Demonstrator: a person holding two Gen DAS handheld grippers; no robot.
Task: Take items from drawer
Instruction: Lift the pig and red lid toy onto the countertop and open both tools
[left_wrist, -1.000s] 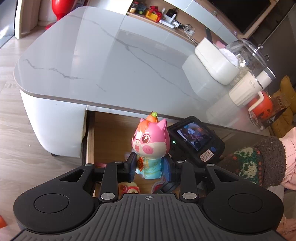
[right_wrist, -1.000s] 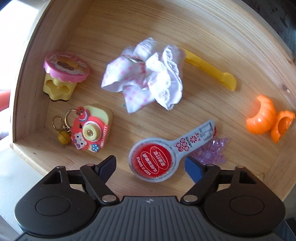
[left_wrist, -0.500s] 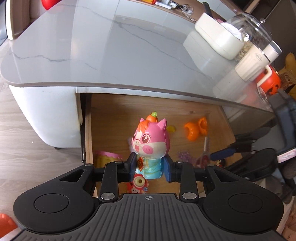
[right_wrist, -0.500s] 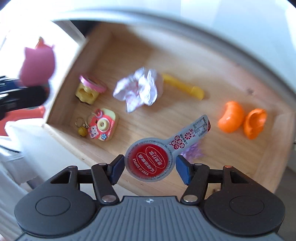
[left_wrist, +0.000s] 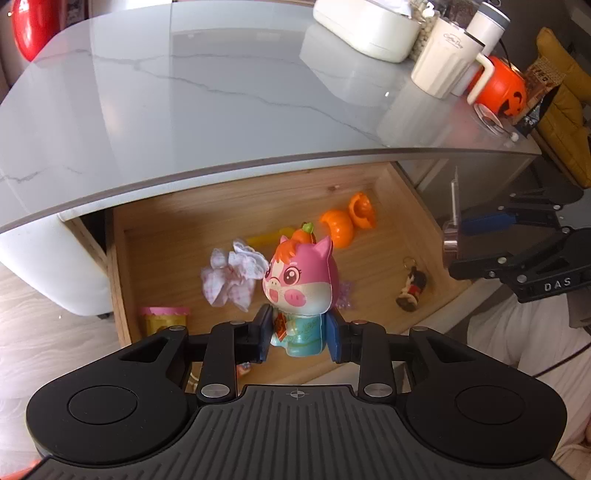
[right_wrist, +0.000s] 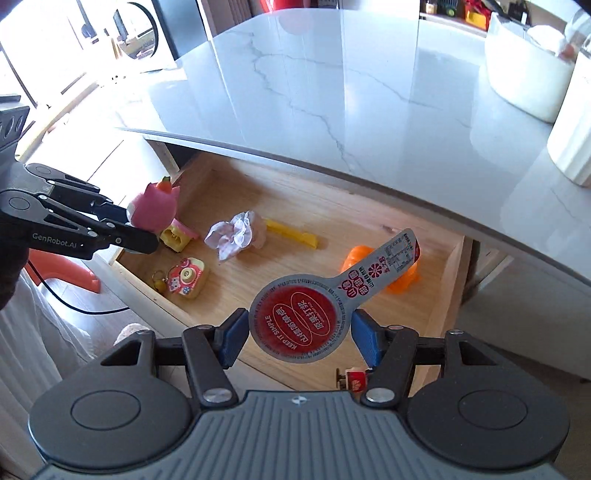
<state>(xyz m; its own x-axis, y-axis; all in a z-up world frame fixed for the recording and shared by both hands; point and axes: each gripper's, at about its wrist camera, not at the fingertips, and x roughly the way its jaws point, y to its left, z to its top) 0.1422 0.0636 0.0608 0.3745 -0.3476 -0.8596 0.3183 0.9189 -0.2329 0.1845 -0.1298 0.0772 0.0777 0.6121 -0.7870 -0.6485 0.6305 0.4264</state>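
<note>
The left gripper (left_wrist: 297, 334) is clamped on the teal body of a pink pig figurine with orange hair (left_wrist: 300, 286), which stands upright between the blue pads, its head rising clear above them. It hangs over the front part of the open wooden drawer (left_wrist: 413, 206), above the things lying inside.

The right gripper (right_wrist: 298, 338) grips a round grey packet with a red centre and a long tab (right_wrist: 306, 317); both blue pads press on the disc's edges and the tab juts up and to the right. The packet is held over the drawer's front edge, off the floor of the drawer.

Below, on the drawer floor, lie a yellow toy camera keychain with a pink face (right_wrist: 184, 282) near the front left corner, a yellow toy with a pink lid (left_wrist: 164, 317) beside the left wall, a crumpled pink-and-white cloth (left_wrist: 231, 277) in the middle, a small dark doll keychain (left_wrist: 412, 288) to the right, then a yellow plastic bar (right_wrist: 291, 234) and two orange peel-shaped halves (left_wrist: 347, 218) toward the back.

Beyond stretches the grey marble worktop (left_wrist: 221, 96), bearing a white container (left_wrist: 365, 27), a cream mug (left_wrist: 441, 61) and an orange pumpkin bucket (left_wrist: 500, 88).
</note>
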